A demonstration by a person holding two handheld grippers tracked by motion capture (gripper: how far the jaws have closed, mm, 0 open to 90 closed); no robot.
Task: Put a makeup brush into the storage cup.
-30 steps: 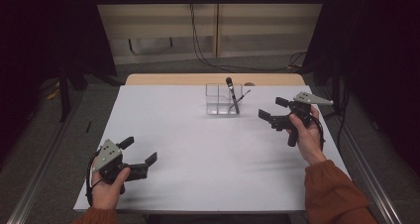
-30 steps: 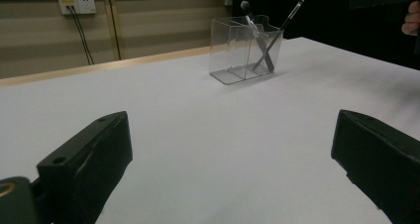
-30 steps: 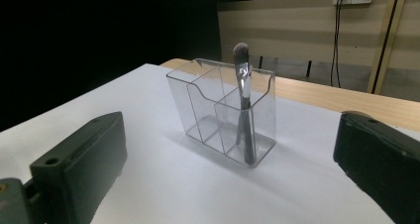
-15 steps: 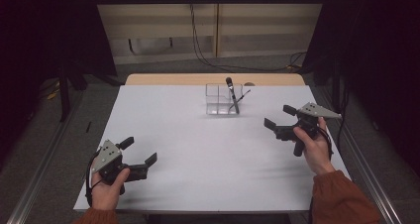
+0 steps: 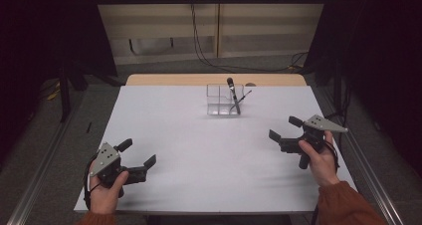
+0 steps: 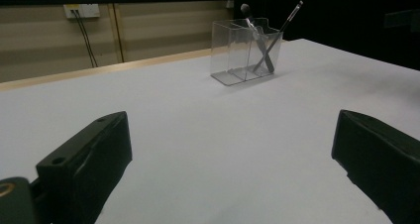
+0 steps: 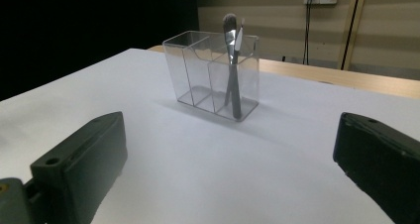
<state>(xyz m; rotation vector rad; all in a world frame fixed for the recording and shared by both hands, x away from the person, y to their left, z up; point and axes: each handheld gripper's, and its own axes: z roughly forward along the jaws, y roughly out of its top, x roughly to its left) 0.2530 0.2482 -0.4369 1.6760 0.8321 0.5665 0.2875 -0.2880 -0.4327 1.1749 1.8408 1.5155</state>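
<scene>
Both claws are being held wide open and empty: the left claw is being kept low at the near left corner of the counter, and the right claw is being carried above the right side, a little farther in. Beyond them, near the far edge and well apart from both, a clear organizer is standing upright. Three compartments are being counted in it, and two brushes are leaning, crossed, in the end compartment on the right in the high view: one with a round dark head and one thinner. The brushes are being judged as light, stiff and smooth, so the upper handle above the rim is being suggested as the place for a grip. The organizer is probably light, hard and slippery, and tipping is being considered possible if a brush is pulled sideways.
</scene>
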